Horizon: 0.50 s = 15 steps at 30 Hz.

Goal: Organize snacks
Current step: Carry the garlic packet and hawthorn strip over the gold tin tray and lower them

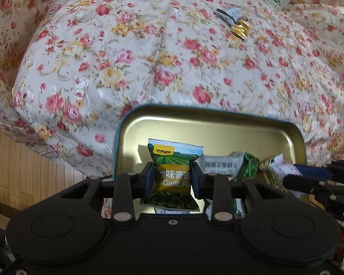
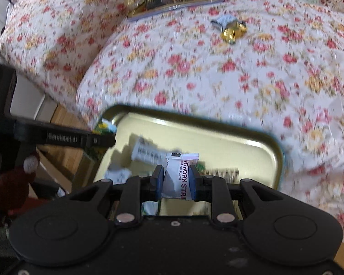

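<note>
Over the tin's (image 1: 217,123) near edge, the left gripper (image 1: 172,178) pinches a green pea packet (image 1: 175,171) and the right gripper (image 2: 176,183) a white hawthorn packet (image 2: 180,178); next, probably, both must let go inside.

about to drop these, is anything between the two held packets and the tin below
Nothing visible blocks either. The left claw holds the green pea packet and the right claw holds the white hawthorn packet, both over the open tin, which already holds loose packets.

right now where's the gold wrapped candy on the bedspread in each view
Left wrist: gold wrapped candy upper right of centre, just below a blue-and-white wrapper.
Right wrist: gold wrapped candy upper right of centre, below the same wrapper.
Shared landmark: the tin at lower centre in both.
</note>
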### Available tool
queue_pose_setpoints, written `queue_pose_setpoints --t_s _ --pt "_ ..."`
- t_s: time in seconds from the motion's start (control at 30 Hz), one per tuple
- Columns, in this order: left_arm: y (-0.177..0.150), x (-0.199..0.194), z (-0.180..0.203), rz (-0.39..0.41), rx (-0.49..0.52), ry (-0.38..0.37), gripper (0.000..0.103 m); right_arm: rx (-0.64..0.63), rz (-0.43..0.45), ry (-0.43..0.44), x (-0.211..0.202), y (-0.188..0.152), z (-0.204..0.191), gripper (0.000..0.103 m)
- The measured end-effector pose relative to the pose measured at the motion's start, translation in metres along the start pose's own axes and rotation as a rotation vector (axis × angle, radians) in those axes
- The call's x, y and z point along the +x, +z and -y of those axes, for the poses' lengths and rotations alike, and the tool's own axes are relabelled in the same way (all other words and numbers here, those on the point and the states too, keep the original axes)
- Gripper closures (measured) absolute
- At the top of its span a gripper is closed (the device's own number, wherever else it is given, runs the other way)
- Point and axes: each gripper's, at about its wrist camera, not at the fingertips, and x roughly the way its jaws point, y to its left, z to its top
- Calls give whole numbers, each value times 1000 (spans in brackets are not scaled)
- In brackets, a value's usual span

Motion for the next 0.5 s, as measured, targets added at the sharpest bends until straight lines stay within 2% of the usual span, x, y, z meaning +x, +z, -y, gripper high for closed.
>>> queue_pose_setpoints --t_s 0.2,0.33,0.4,0.5 --pt "-28 -3 17 -52 64 -38 62 -5 -48 -9 -3 -25 0 78" --pt "-42 -1 25 -84 83 -56 62 -9 -39 -25 -2 -34 -4 78" --pt "-41 -3 26 -71 75 -56 62 3 -19 -25 -2 -32 -3 78" --pt "-27 -9 24 -9 59 -40 62 8 23 -37 -1 -22 -3 78"
